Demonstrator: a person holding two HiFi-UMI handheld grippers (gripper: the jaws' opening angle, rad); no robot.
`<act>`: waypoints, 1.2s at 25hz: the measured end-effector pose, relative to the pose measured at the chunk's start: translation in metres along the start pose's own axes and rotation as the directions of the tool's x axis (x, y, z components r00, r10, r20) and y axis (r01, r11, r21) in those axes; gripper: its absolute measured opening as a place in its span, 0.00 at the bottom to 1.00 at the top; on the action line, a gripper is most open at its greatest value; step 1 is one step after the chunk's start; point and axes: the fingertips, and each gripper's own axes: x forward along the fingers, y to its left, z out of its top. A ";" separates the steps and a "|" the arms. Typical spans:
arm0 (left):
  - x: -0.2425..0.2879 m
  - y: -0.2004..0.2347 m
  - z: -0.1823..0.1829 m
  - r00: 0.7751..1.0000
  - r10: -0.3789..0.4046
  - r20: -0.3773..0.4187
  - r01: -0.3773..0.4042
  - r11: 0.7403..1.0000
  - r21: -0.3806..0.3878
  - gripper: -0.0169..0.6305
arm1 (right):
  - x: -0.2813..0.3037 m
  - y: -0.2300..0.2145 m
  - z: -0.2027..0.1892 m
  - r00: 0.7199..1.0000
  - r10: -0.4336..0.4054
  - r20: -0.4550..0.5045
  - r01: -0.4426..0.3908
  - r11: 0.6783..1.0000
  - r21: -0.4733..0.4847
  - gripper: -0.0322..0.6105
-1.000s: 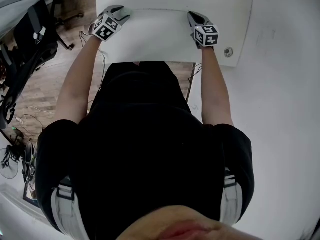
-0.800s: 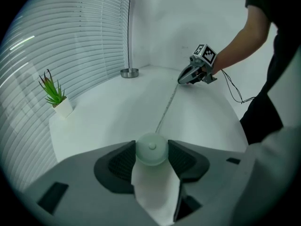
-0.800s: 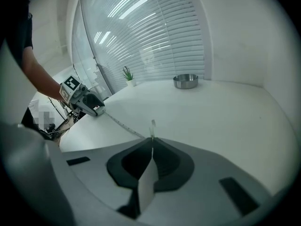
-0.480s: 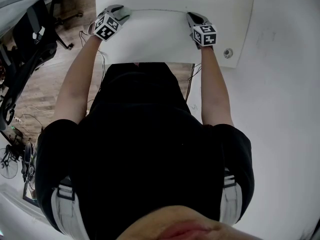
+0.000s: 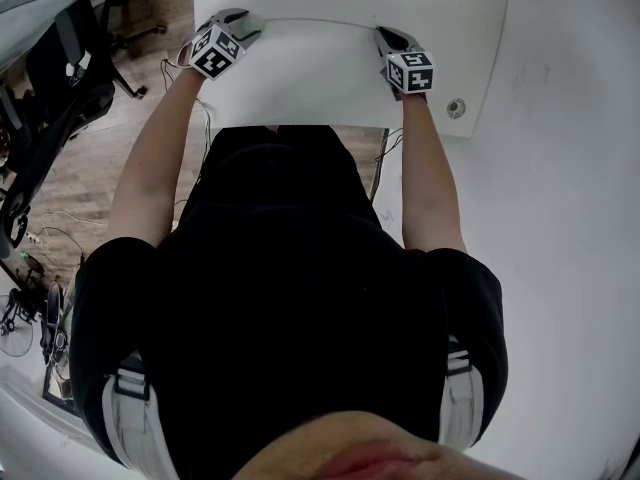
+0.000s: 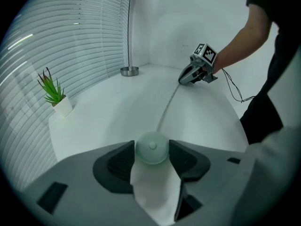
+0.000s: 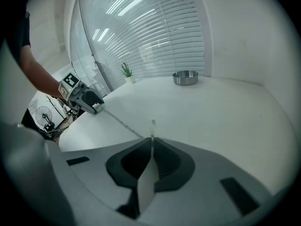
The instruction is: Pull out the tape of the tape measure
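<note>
In the head view the person's torso [image 5: 290,268] is blocking the near side of the worktop [image 5: 330,78]. The left tool [image 5: 246,24] is completely hiding the tape measure case [image 6: 151,147] from up there. The tape [image 5: 320,21] is only showing as a faint line, way too thin to read.

In the left gripper view the pads are covering the sides of that round case, and its lower part is sitting out of sight behind them. In the right gripper view the tape's end is poking up between the right tool's [image 5: 384,34] closed jaws, with the markings too tiny to make out. The thin pole [image 6: 128,27] is running off the top edge.
</note>
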 end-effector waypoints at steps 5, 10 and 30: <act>-0.003 0.001 0.000 1.000 0.007 0.008 -0.007 1.000 -0.003 0.41 | 0.000 0.000 0.000 1.000 -0.007 -0.003 0.007 1.000 -0.004 0.10; -0.005 -0.001 0.000 1.000 0.011 0.009 -0.011 1.000 -0.004 0.41 | -0.002 -0.003 0.000 1.000 -0.009 -0.001 0.009 1.000 0.002 0.13; -0.095 0.000 0.047 0.962 0.167 0.217 -0.157 0.986 -0.059 0.39 | -0.046 0.018 0.053 0.985 0.017 0.173 -0.017 1.000 0.001 0.16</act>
